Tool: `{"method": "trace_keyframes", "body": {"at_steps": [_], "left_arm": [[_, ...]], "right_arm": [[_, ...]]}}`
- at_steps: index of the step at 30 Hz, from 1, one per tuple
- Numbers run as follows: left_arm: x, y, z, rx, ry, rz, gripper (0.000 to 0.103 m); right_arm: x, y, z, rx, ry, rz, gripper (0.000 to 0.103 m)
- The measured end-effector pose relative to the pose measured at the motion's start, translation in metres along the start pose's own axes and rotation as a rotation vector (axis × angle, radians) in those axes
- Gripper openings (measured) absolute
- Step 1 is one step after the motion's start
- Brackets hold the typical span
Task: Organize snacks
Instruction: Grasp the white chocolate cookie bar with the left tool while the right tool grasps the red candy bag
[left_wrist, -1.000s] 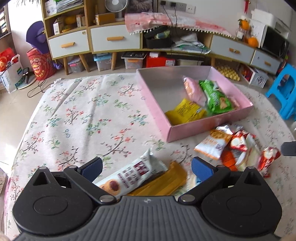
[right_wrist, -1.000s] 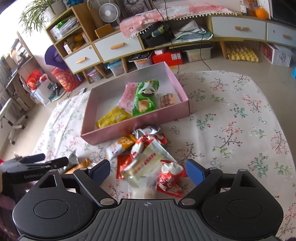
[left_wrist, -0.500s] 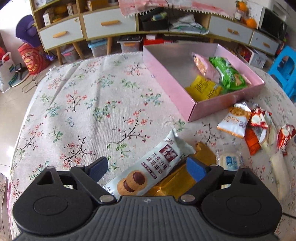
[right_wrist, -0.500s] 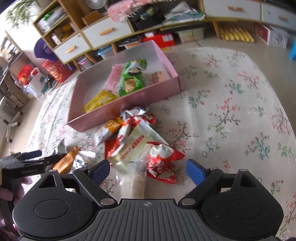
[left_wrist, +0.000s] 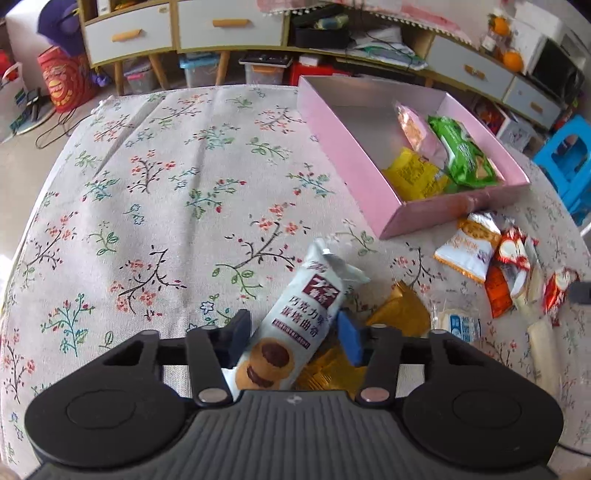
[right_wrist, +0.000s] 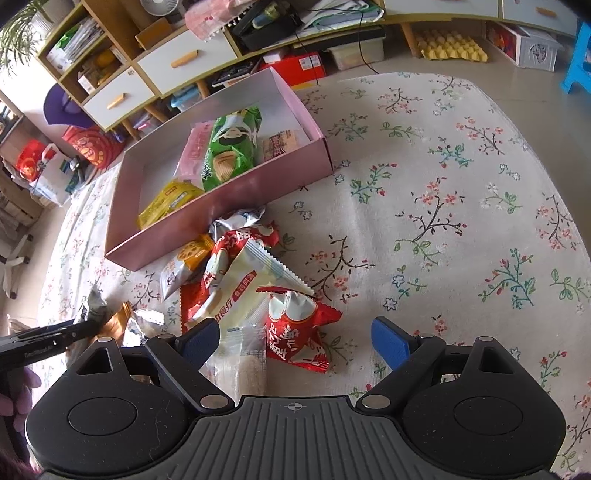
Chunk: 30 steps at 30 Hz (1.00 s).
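Now the left gripper (left_wrist: 293, 334) has just been closing its jaws on the white cookie packet (left_wrist: 295, 321), which lies slanted toward one o'clock between the blue pads; the pads seem to be touching the wrapper's sides, though at this angle I cannot be sure the squeeze is firm. The right gripper (right_wrist: 295, 338) hangs with jaws wide apart over the loose pile, the red wrapped snack (right_wrist: 295, 328) and a clear packet (right_wrist: 247, 363) lying between its fingers, nothing pinched. One risk is plain: the packet is gripped near its lower end, so on lifting it could swing or slide out of the slick film, and the gold packet (left_wrist: 399, 314) tucked beneath it at three o'clock may get dragged along. For the right side, closing here could catch two wrappers at once. The pink box (right_wrist: 258, 184), at eleven o'clock in the right view, holds four snacks: a green bag (right_wrist: 231, 147), a pink one (right_wrist: 194, 147), a yellow one (right_wrist: 168, 201) and a small brown one (right_wrist: 279, 144). Outside on the floral tablecloth (right_wrist: 461, 184) I count roughly nine loose packets, the overlap making that uncertain.
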<state>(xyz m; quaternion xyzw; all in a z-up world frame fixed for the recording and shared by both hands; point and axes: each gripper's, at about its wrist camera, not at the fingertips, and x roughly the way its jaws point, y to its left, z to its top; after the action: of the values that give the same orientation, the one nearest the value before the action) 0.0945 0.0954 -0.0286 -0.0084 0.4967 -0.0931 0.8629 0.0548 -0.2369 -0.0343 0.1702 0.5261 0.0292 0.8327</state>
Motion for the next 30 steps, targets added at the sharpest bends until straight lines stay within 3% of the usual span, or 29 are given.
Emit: {"method": "trace_keyframes", "body": {"at_steps": [2,7,11,14,20,26,30], "left_arm": [[-0.001,0.004,0.001,-0.035,-0.016,0.019,0.039],[-0.004,0.017,0.004,-0.101,-0.048,0.073,0.039],[-0.010,0.017,0.004,-0.112,-0.030,0.021,0.058],[-0.011,0.011,0.002,-0.082,-0.009,0.018,0.059],[-0.002,0.012,-0.002,-0.081,0.060,0.030,0.052],[-0.001,0.014,-0.004,-0.063,0.080,0.050,0.046],[-0.001,0.014,-0.004,-0.058,0.078,0.059,0.045]], "right_arm": [[0.002,0.000,0.000,0.000,-0.001,-0.008,0.091],[0.008,0.000,-0.001,-0.004,0.007,-0.025,0.091],[0.012,-0.001,0.000,0.001,0.010,-0.045,0.091],[0.015,-0.001,0.000,0.011,0.013,-0.049,0.091],[0.021,0.005,-0.002,-0.019,0.001,-0.084,0.091],[0.024,0.010,-0.002,-0.055,-0.018,-0.107,0.088],[0.025,0.011,-0.002,-0.069,-0.031,-0.127,0.077]]}}
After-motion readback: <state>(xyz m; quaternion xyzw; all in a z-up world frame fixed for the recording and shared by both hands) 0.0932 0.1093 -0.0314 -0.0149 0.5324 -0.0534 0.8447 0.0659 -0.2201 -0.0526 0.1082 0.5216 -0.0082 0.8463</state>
